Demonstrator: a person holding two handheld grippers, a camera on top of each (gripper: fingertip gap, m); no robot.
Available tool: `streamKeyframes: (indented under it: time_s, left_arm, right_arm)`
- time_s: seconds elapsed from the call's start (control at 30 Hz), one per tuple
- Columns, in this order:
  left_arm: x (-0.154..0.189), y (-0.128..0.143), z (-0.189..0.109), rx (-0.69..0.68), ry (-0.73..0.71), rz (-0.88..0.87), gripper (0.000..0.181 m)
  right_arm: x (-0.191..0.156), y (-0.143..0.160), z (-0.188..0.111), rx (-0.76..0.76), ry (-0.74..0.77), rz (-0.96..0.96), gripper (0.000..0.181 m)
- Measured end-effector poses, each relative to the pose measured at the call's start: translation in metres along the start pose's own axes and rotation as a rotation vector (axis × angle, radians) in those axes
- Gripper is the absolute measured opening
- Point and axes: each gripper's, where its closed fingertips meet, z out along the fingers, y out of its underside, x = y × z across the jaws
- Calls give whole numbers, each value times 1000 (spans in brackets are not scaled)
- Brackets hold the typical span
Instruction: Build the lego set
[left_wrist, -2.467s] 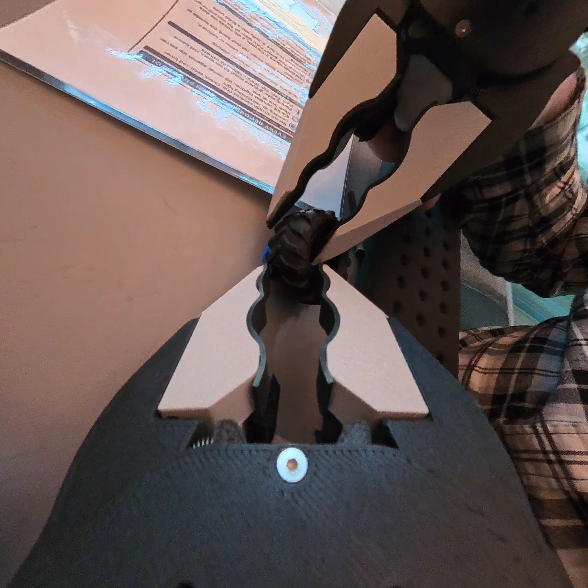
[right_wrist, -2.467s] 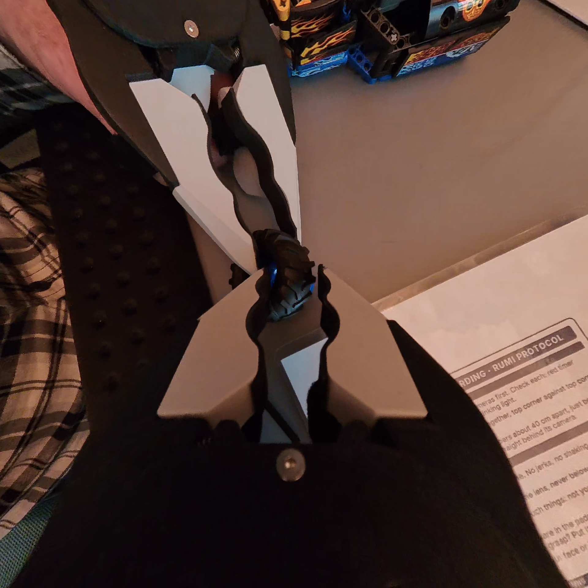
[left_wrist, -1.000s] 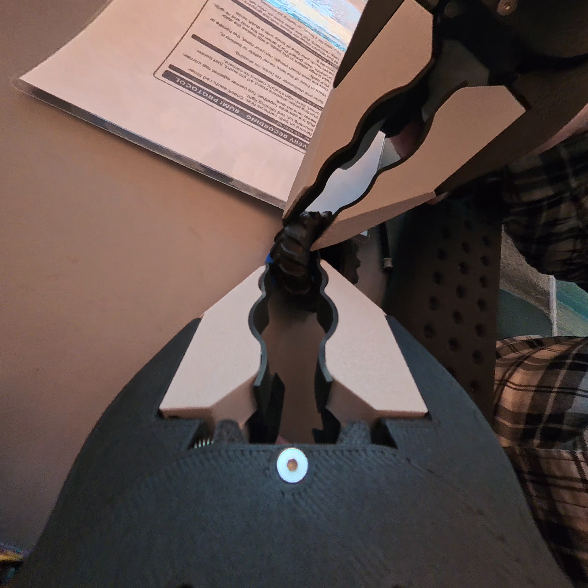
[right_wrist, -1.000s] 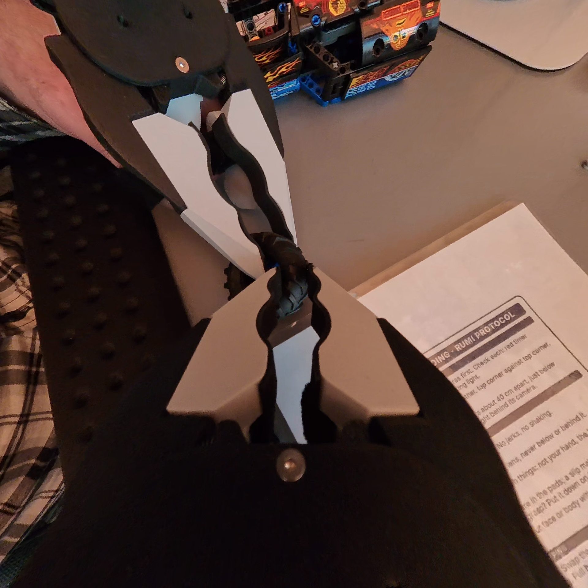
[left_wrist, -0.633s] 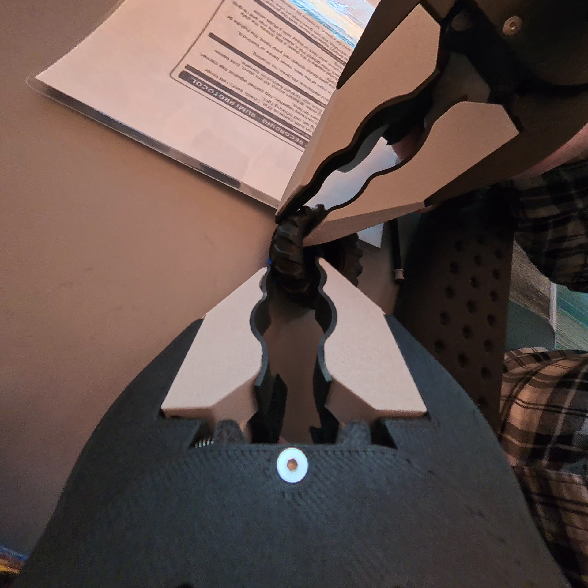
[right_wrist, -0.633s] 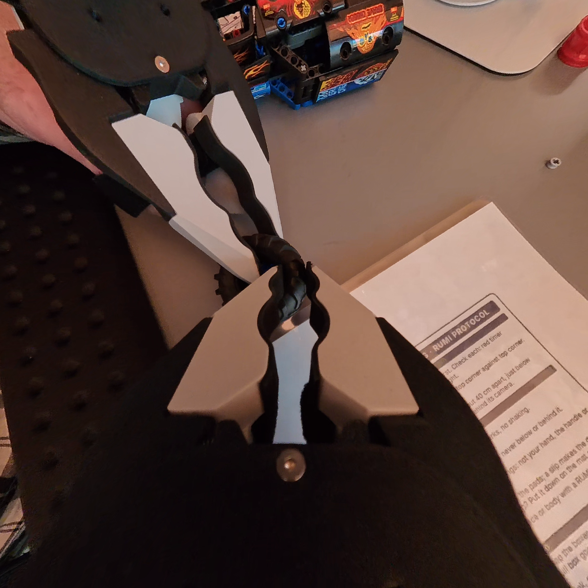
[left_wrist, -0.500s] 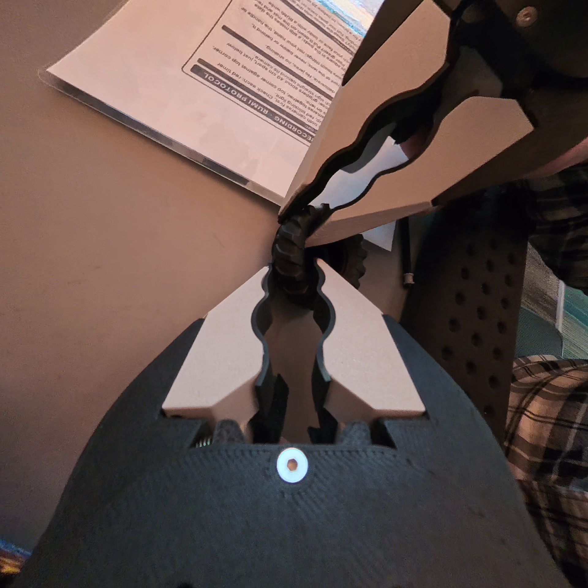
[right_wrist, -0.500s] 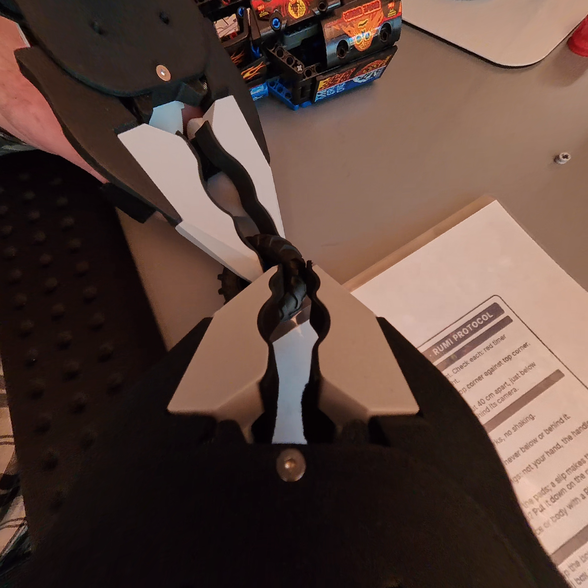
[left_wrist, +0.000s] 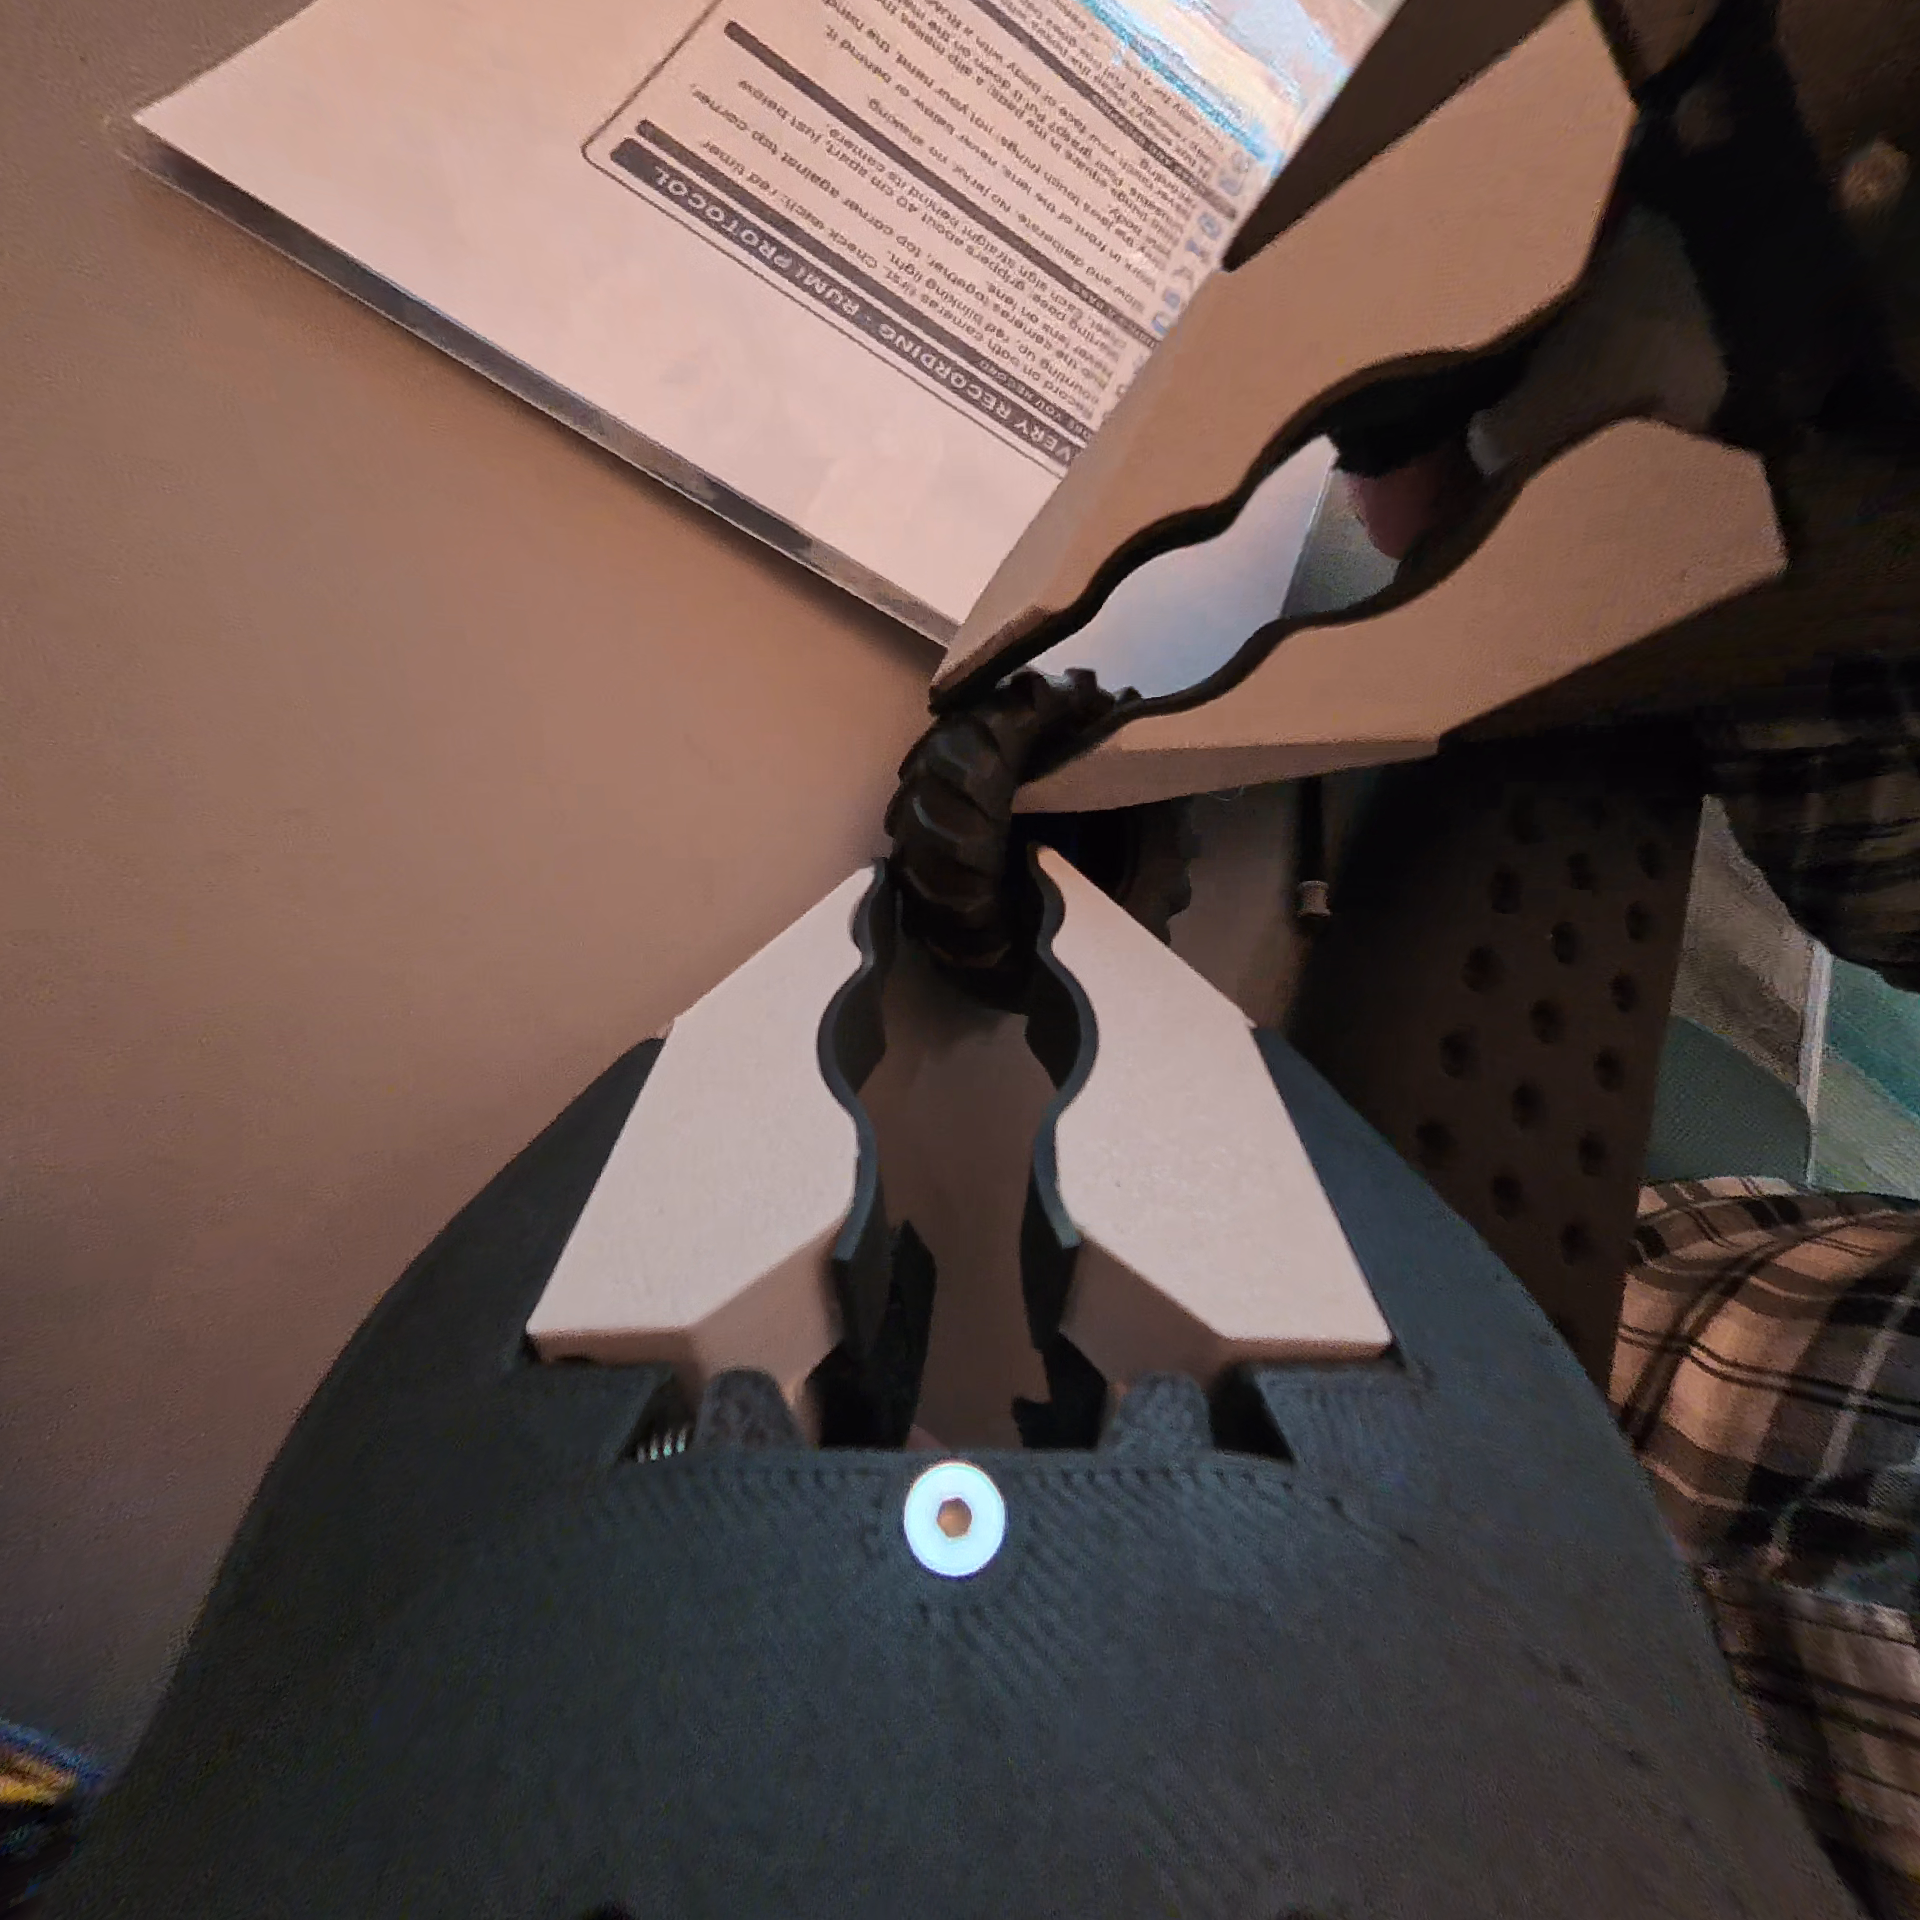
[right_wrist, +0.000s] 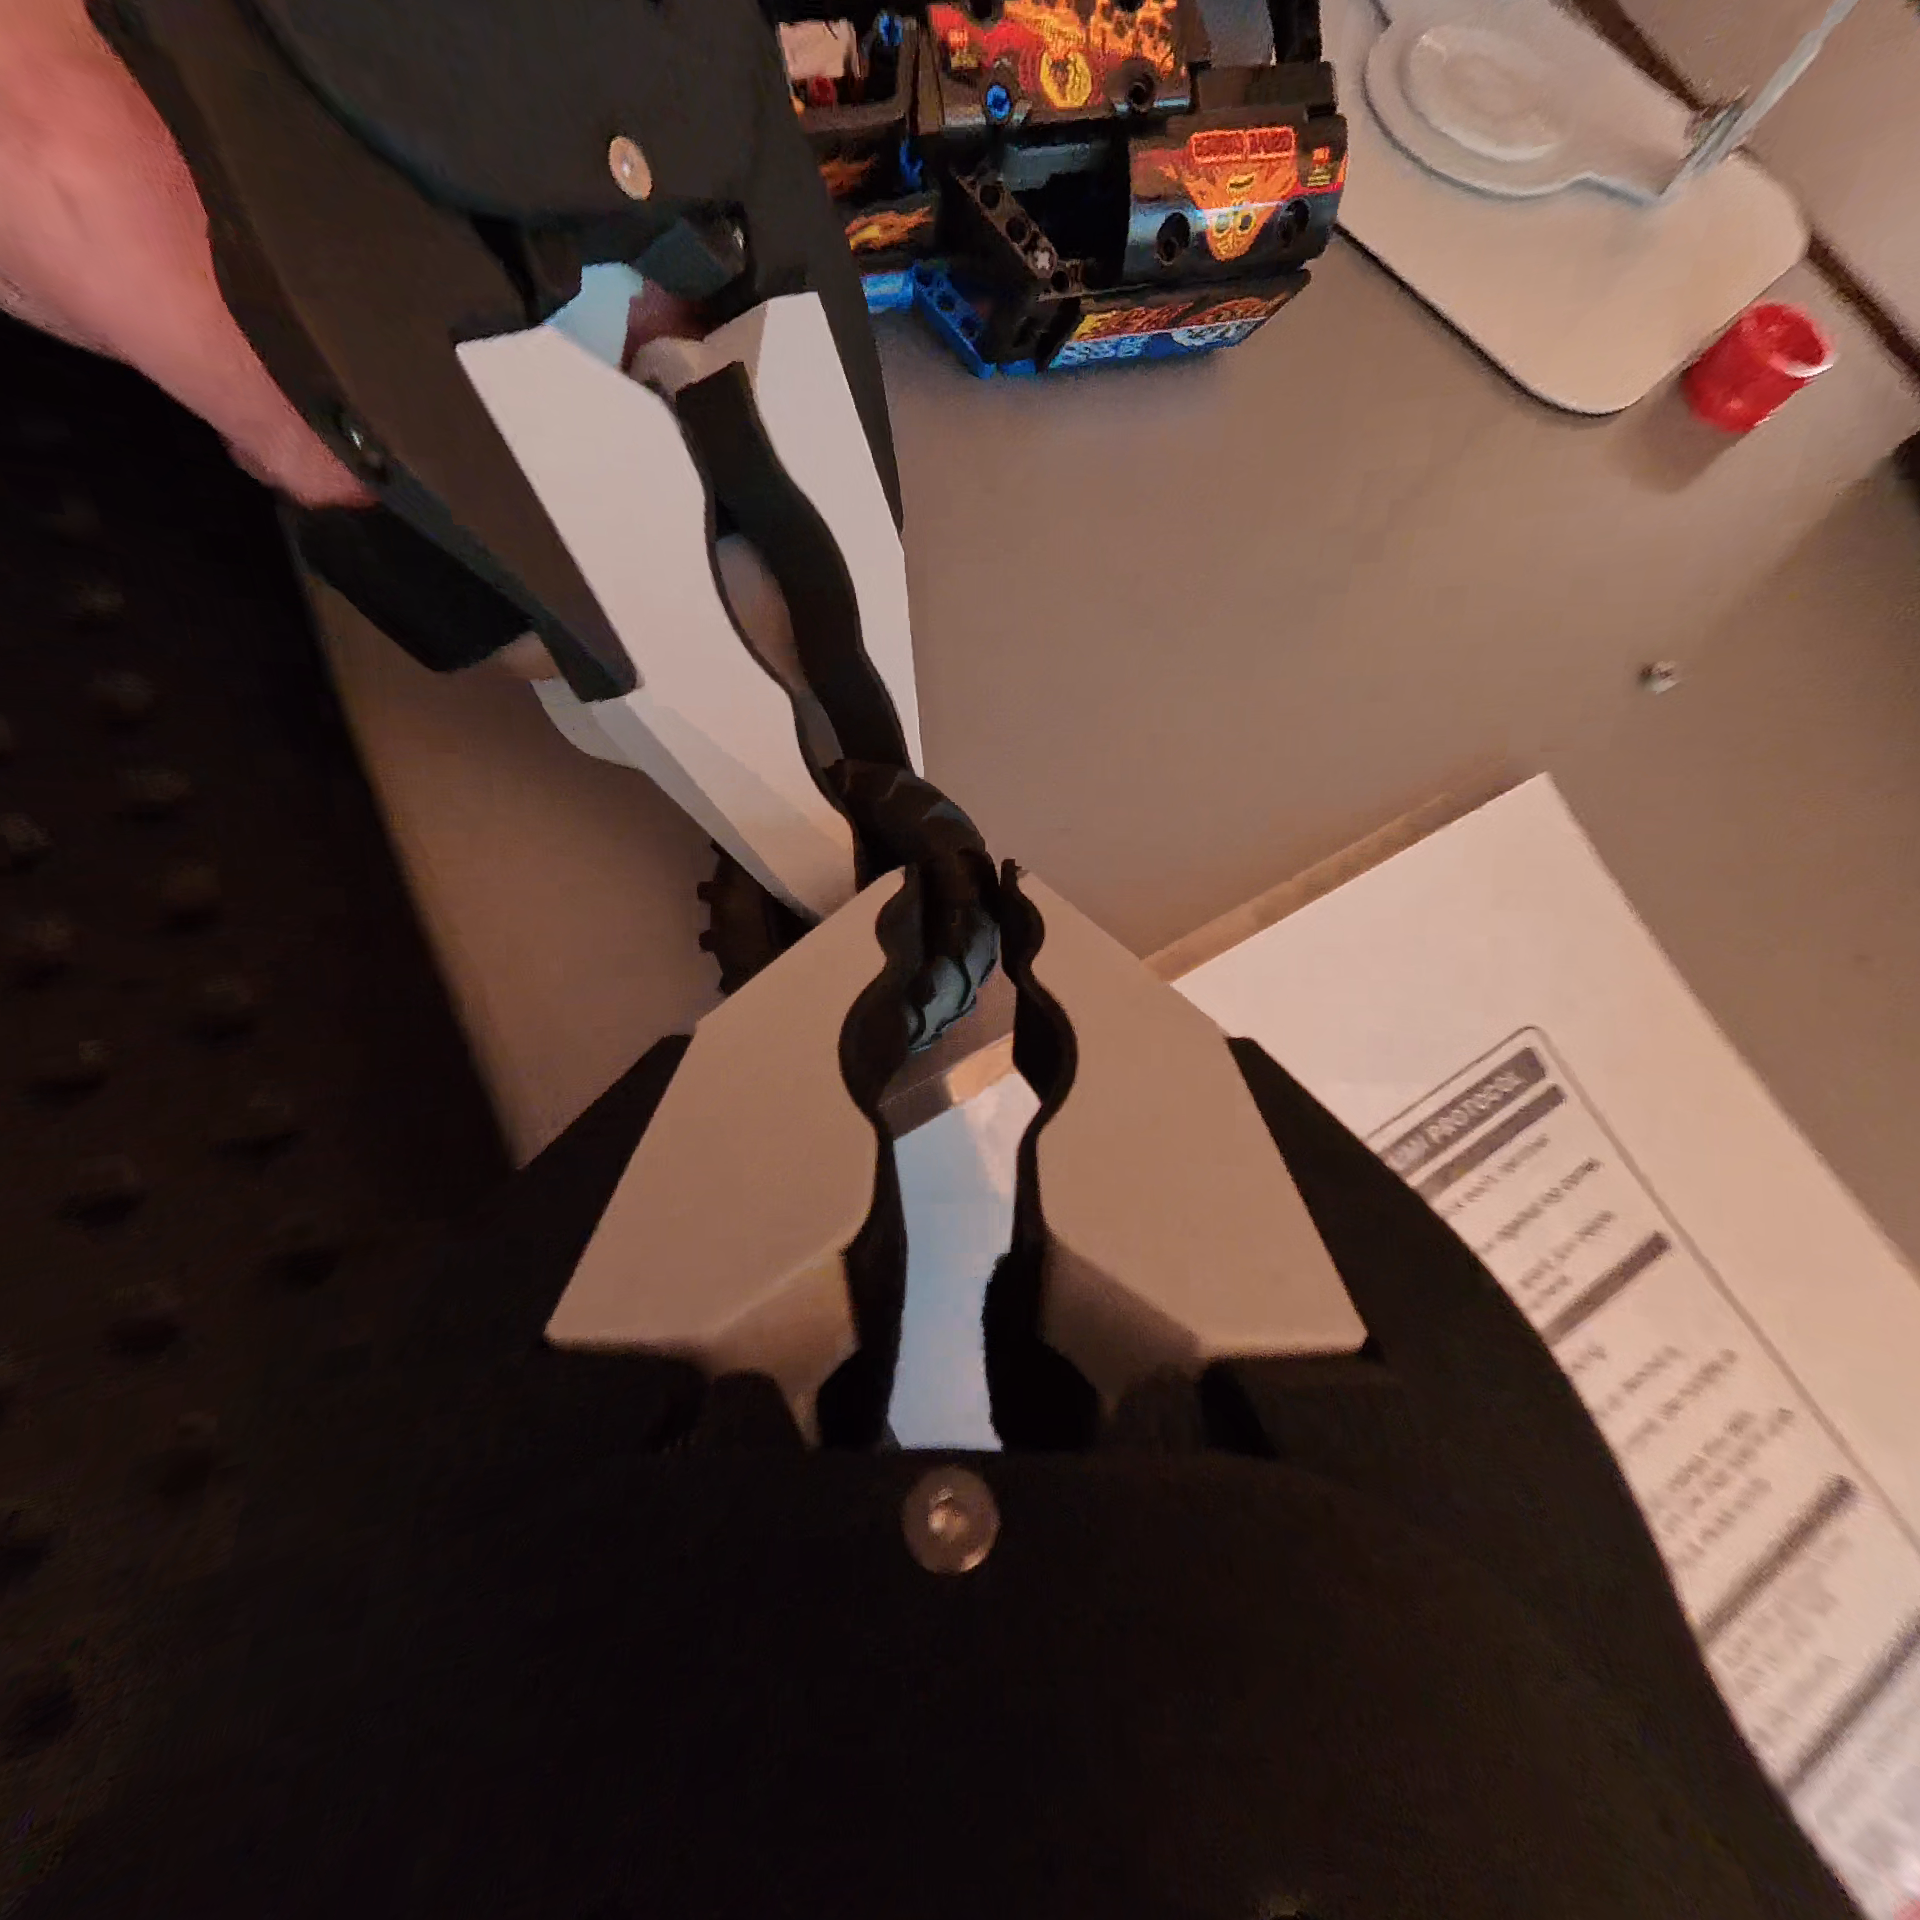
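A black rubber Lego tyre (left_wrist: 951, 821) is pinched between both grippers above the table and looks squeezed and twisted. My left gripper (left_wrist: 956, 883) is shut on its near side. My right gripper (left_wrist: 1029, 707) comes in from the upper right and is shut on its far side. In the right wrist view the tyre (right_wrist: 940, 914) sits between my right gripper (right_wrist: 951, 883) and my left gripper (right_wrist: 873, 831), which reaches in from the upper left. The partly built Lego vehicle (right_wrist: 1091, 208), black with flame stickers and blue beams, stands at the back of the table.
A second tyre (right_wrist: 738, 925) lies on the table under the grippers. A printed sheet (right_wrist: 1558, 1143) lies to the right, a black studded mat (right_wrist: 156, 935) to the left. A red cylinder (right_wrist: 1756, 364), a white pad (right_wrist: 1558, 239) and a small screw (right_wrist: 1659, 677) sit at the back right. The tips of both grippers are at nearly the same place. Both grippers' tips are roughly 15 cm from the partly built Lego vehicle (right_wrist: 1091, 208).
Both grippers have stayed shut on the tyre and swung together, bringing more of the sheet and the back of the table into view. The tyre looks more twisted and flattened.
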Motion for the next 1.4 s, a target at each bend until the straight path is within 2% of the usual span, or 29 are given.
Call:
streamKeyframes:
  time_s: [0.1,0.53,0.63,0.73,0.77,0.83,0.9,1.0,1.1,1.17,1.23,1.27,1.3,1.4]
  left_arm:
    - [-1,0,1,7,-17,22,23]
    - [-10,-9,5,29,-37,-12,23]
    - [-4,-4,-1,9,-36,4,24]
    - [2,3,-3,-21,-25,27,23]
    - [3,3,-3,-23,-27,32,23]
    - [0,2,-5,-17,-50,42,42]
    - [1,-5,-10,21,-43,52,50]
    - [2,-9,-13,24,-57,85,50]
    - [6,-9,-8,10,-66,112,52]
    - [6,-8,-4,-6,-73,124,51]
    - [6,-6,0,-13,-79,137,50]
    - [7,-6,0,-13,-82,145,50]
    - [8,-6,0,-11,-83,153,50]
    - [8,-10,-1,5,-88,171,50]
  right_arm:
    - [3,2,3,-16,40,-11,11]
    - [16,3,10,0,-61,176,12]
    - [0,-3,-1,21,-138,177,23]
    - [2,-6,-32,49,-79,84,41]
    - [8,-3,-43,42,-38,77,44]
    - [20,9,-64,26,21,64,43]
    - [21,25,-76,-12,30,39,45]
    - [22,57,-85,-134,86,-66,54]
    - [19,80,-81,-221,95,-150,61]
    - [21,91,-75,-268,121,-180,49]
    - [24,93,-72,-267,149,-207,29]
    - [26,93,-71,-264,170,-225,9]
    - [28,93,-71,-257,194,-250,2]
    - [27,84,-75,-191,225,-276,0]
